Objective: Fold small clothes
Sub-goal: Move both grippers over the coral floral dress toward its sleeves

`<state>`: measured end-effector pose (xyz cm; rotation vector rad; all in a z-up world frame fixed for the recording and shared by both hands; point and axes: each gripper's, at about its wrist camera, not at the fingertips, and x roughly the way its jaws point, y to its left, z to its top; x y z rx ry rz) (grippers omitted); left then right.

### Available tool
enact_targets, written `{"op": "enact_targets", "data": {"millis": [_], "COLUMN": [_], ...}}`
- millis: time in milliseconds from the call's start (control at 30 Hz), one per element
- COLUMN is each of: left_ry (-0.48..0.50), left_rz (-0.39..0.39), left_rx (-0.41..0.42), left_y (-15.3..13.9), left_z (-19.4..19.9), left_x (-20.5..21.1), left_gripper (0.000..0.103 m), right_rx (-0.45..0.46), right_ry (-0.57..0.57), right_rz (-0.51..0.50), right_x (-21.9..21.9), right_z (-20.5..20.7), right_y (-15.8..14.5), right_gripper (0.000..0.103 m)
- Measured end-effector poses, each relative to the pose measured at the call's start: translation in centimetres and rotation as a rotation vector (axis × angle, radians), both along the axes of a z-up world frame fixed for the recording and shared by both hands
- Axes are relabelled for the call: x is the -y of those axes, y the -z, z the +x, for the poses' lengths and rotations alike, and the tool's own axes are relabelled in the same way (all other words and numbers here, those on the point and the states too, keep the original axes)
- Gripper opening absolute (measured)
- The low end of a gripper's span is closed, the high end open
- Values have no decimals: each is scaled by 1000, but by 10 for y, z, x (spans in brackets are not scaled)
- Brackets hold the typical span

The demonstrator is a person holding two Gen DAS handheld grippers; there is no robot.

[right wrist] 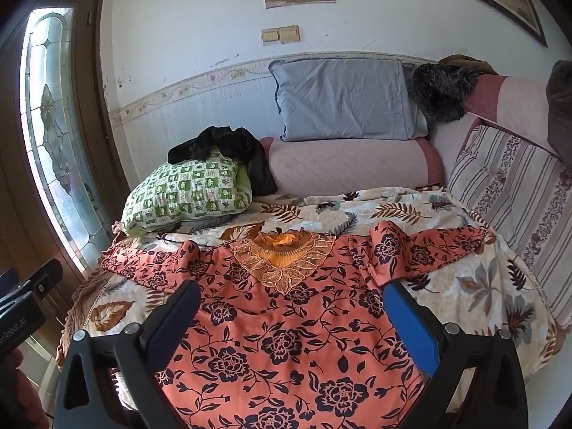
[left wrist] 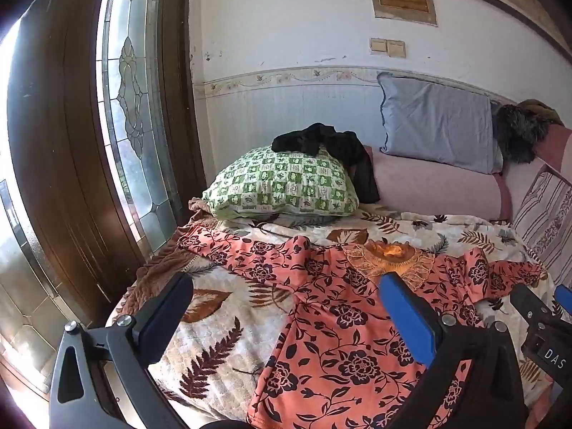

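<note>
An orange top with dark flowers (left wrist: 343, 321) (right wrist: 286, 321) lies spread face up on a leaf-print blanket (left wrist: 221, 325) (right wrist: 464, 286), both sleeves out to the sides and its lace collar (right wrist: 282, 261) toward the wall. My left gripper (left wrist: 286, 286) hovers open over the top's left side, nothing between its fingers. My right gripper (right wrist: 291, 293) hovers open above the chest of the top, also holding nothing. The right gripper's black body (left wrist: 543, 329) shows at the right edge of the left wrist view.
A green checked pillow (left wrist: 282, 182) (right wrist: 189, 189) with a black garment (left wrist: 329, 143) (right wrist: 228, 146) on it lies behind the top. A grey pillow (right wrist: 343, 100) leans on the wall above a pink bolster (right wrist: 350, 168). A wooden door with leaded glass (left wrist: 132, 107) stands left.
</note>
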<state>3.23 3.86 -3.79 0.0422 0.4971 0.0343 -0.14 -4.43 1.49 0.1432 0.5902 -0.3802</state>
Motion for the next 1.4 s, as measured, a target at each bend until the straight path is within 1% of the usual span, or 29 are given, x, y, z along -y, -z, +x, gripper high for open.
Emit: {"op": "enact_targets", "data": {"millis": [400,633,733,867,900,1033,1067,1200,1333,1400], "left_ry": [0,1,4,6,7,9,9,12,26,54], "left_rz": [3,10,15,29,33,48,51,65,71,53], "left_rx": [-6,-13,-25,-39,-41,-50,-55,-80,-112,-154], "left_y": [4,6,8,13,14,19,21,30,44,58], "left_z": [1,3,8,20,22,30,33,46,66,86], "left_x": [2,4,6,17,19,29,31,40,49,54], "left_gripper": [103,103,103,103,103,103,103,103,103,103], "right_rx": [-9,-23,-22,-27,-24,-32,-27,-31,-39,-37], "right_ry": [4,10,15,18,18,18,18,24,36,38], "right_rz": [4,10,24,44,33,46,66,95,85,111], "right_x": [-1,1,12,19,20,26,27,35,52,66], "right_z": [-1,7,11,17,18,25,26,35,45,50], "right_y": [0,9,14,19,21,26,29,39,52,60], "right_gripper": [103,103,103,103,103,103,103,103,103,103]}}
